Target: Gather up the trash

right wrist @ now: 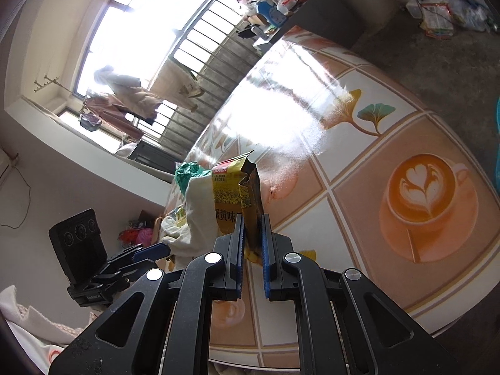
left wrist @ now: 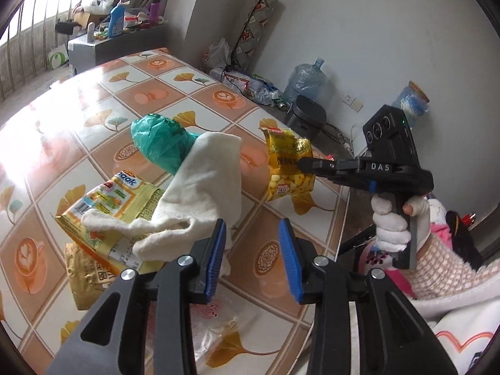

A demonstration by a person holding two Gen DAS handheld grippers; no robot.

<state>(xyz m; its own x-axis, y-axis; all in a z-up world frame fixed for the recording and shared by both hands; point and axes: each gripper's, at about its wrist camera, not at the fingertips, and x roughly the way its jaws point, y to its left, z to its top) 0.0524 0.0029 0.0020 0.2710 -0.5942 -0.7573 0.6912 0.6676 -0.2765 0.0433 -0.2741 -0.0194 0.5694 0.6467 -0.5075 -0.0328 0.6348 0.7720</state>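
Right wrist: right tool (right wrist: 252, 243) clamps yellow snack bag (right wrist: 239, 193) (torn open) | left tool (left wrist: 252, 259) agape, empty.

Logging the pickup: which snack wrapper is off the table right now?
The yellow snack bag, pinched in the right gripper; the "noak" wrapper lies under the white cloth.

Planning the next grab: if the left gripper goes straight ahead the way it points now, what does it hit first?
Probably the tablecloth just past its open fingertips; the white cloth lies slightly left of that line, though depth is unclear.
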